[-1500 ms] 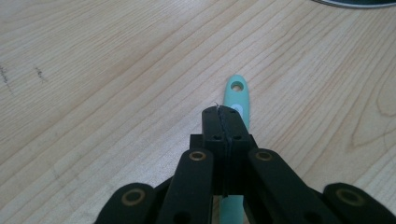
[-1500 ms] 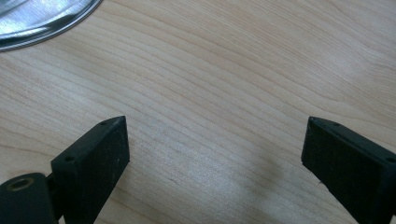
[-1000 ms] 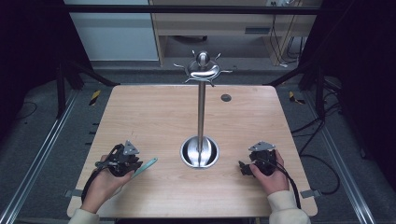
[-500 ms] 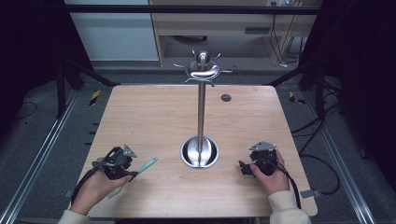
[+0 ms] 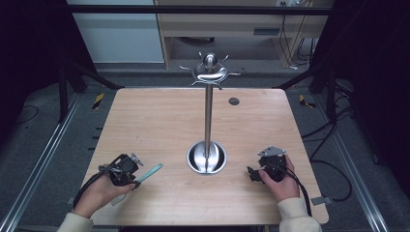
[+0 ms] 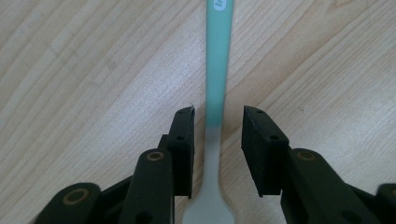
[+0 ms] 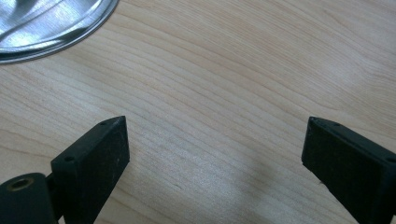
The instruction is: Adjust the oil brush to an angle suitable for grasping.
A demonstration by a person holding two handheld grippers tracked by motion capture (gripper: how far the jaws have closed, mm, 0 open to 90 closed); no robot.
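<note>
My left gripper (image 6: pixel 217 135) sits low over the table with its jaws narrowed around a slim teal-and-white spatula (image 6: pixel 218 84); they have just been closing in, yet I see a sliver of wood on each side of the handle, so the pads flank it without pressing. In the high view that gripper (image 5: pixel 126 170) is at about 7 o'clock on the table (image 5: pixel 159 121), and the spatula (image 5: pixel 149 172) lies flat just beside it, its teal handle pointing toward 2 o'clock and its pale end tucked back under my hand. My right gripper (image 7: pixel 215 154) hangs with its jaws spread wide over bare wood, nothing between them; from above it (image 5: pixel 256 174) rests at about 5 o'clock. Between the two, a little toward 6 o'clock from centre, stands a steel rack (image 5: pixel 208 121) with a round dished base, a tall pole and hooks at the top. I judge the spatula light, thin and somewhat bendy, probably smooth plastic or silicone, so it may slip or twist if pinched near one end. I would take it across the narrow neck where teal meets white, squarely between the pads, and close firmly before lifting.
</note>
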